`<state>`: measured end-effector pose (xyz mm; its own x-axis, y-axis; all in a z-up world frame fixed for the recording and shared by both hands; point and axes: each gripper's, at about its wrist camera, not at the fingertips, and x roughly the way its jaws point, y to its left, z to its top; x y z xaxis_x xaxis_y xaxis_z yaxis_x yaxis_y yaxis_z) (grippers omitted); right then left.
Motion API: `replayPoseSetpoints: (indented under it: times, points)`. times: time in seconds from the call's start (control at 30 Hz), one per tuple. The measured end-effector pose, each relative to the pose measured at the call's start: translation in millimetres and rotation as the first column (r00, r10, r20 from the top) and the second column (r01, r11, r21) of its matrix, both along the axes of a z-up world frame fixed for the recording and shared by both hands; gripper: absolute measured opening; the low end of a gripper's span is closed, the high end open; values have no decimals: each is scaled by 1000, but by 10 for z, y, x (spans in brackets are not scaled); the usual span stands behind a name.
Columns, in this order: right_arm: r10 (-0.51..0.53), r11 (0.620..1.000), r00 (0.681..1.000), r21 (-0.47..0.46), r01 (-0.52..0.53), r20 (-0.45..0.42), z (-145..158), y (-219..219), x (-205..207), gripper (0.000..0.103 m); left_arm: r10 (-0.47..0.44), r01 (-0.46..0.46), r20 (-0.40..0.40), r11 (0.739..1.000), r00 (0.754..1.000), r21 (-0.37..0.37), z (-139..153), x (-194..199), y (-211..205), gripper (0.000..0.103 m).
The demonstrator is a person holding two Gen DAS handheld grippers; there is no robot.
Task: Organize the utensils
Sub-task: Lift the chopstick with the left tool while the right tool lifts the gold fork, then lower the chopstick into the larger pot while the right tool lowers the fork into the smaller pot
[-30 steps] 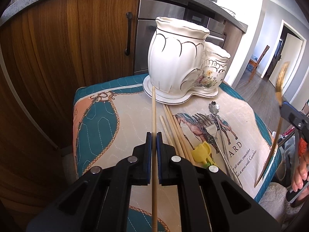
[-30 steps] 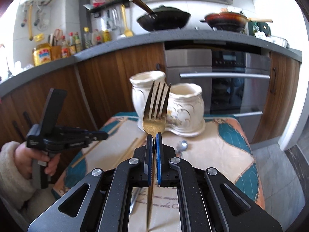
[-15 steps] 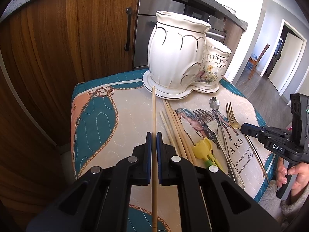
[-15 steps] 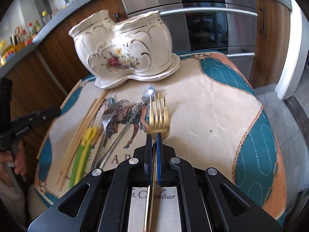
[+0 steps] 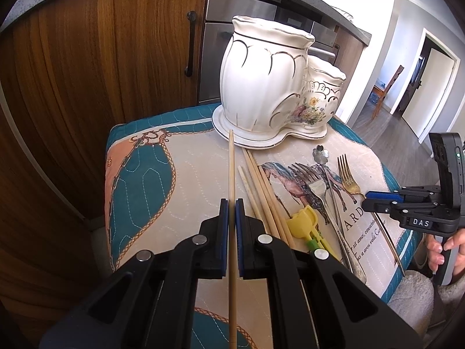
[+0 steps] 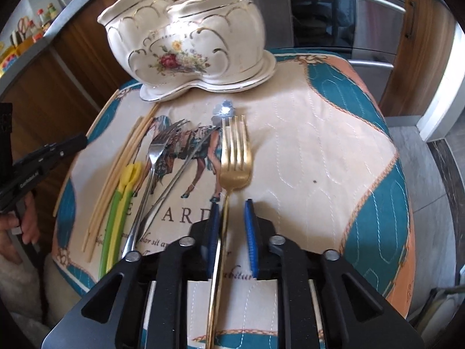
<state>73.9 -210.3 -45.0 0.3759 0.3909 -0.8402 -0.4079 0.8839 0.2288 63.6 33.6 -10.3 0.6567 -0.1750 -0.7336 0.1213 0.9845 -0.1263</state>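
My left gripper (image 5: 231,203) is shut on a wooden chopstick (image 5: 231,168) that points at the white ceramic two-pot holder (image 5: 267,87). My right gripper (image 6: 231,206) is open. The gold fork (image 6: 234,157) lies flat on the cloth between its fingers. The same fork (image 5: 348,177) and right gripper (image 5: 377,196) show in the left wrist view. Several chopsticks (image 5: 261,192), a silver fork (image 6: 157,148), a thin spoon (image 6: 186,163) and yellow-green plastic utensils (image 6: 122,203) lie on the cloth. The holder (image 6: 186,37) stands at the far edge.
The utensils lie on a small table with a quilted teal and cream cloth (image 6: 319,145). Wooden cabinets (image 5: 116,58) and an oven (image 6: 348,14) stand close behind. The left gripper (image 6: 43,157) is at the cloth's left edge.
My right gripper lowered the gold fork from upright down onto the cloth and opened, letting it go. My left gripper moved a little closer to the holder with the chopstick.
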Motion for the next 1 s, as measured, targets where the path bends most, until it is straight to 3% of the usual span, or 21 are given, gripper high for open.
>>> replayPoseSetpoints:
  times: [0.2,0.47,0.57,0.73,0.83,1.0]
  points:
    - [33,999,999,-12,-33,19,54,71,-50,6,6,-6,13,1000,1000,-9,25,-13,32,5]
    - [16,990,974,134,-48,224,533,6,-338,6,-5,13,165,999,986,-46,385,-139,63,5]
    - [-6,986,942,159,-50,337,718,-9,-448,6,-13,28,232,998,973,-61,583,-164,54,5]
    - [-89,981,850,191,-14,519,1100,19,-435,6,-16,34,341,998,940,-46,979,-3,-57,5]
    - [-141,975,799,221,10,585,1381,13,-266,6,1,28,405,997,914,-66,1203,167,-93,5]
    - [-200,961,759,276,28,619,1807,-2,113,6,26,48,476,989,879,-142,1515,535,-128,5]
